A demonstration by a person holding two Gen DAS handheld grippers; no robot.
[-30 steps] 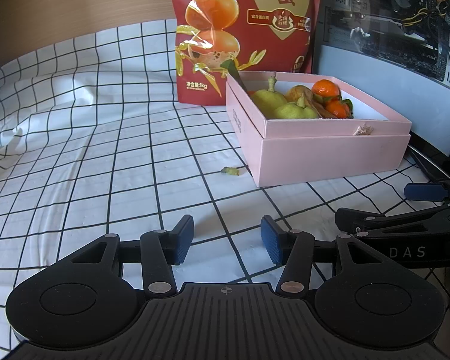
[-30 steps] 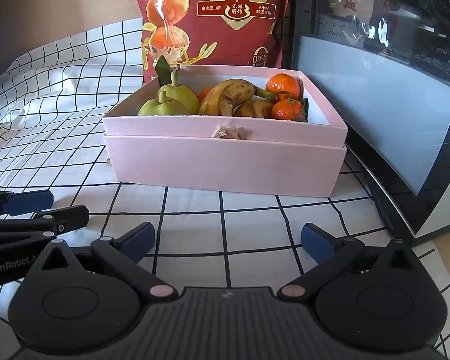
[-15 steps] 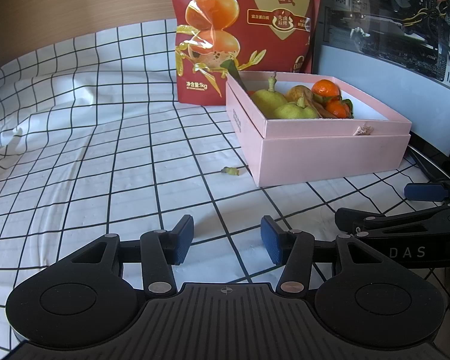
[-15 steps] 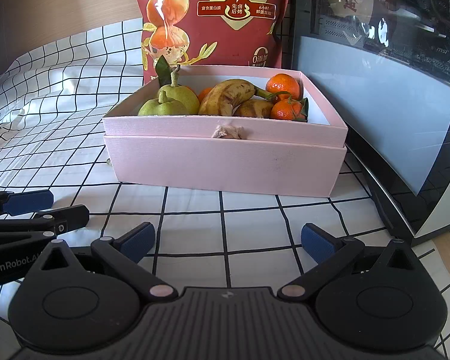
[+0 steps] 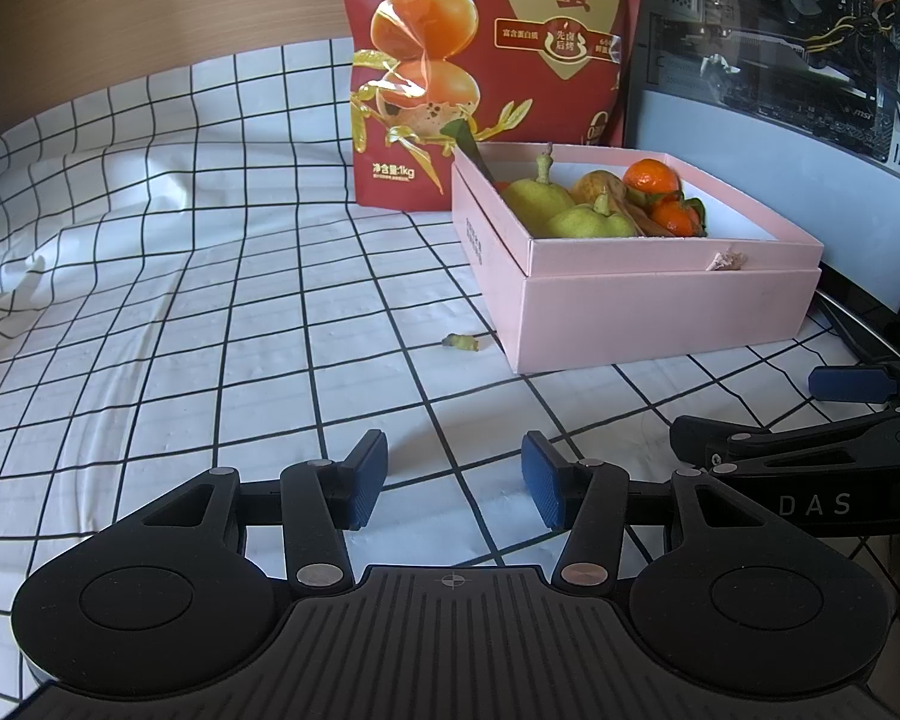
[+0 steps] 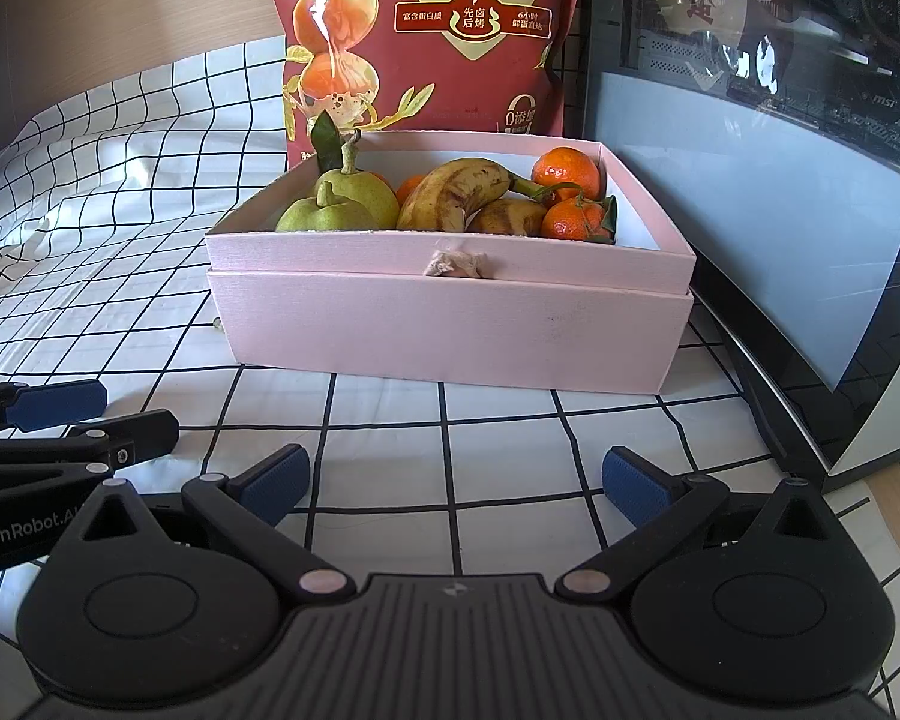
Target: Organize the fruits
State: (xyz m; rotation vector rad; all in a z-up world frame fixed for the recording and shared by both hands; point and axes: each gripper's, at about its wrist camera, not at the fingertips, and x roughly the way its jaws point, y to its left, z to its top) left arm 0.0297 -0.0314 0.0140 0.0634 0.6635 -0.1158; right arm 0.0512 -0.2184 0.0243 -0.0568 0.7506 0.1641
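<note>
A pink box (image 6: 450, 330) (image 5: 660, 312) stands on the checked cloth and holds two green pears (image 6: 324, 216) (image 5: 537, 198), two spotted bananas (image 6: 453, 192) and several tangerines (image 6: 567, 171) (image 5: 651, 175). My left gripper (image 5: 455, 480) is open and empty, low over the cloth in front and to the left of the box. My right gripper (image 6: 456, 480) is open wide and empty, in front of the box's near wall. Each gripper shows at the edge of the other's view.
A tall red snack bag (image 6: 420, 36) stands behind the box. A computer case with a glass side (image 6: 780, 180) stands right of the box. A small green stem scrap (image 5: 463, 342) lies on the cloth by the box's left corner. The cloth (image 5: 150, 276) stretches out to the left.
</note>
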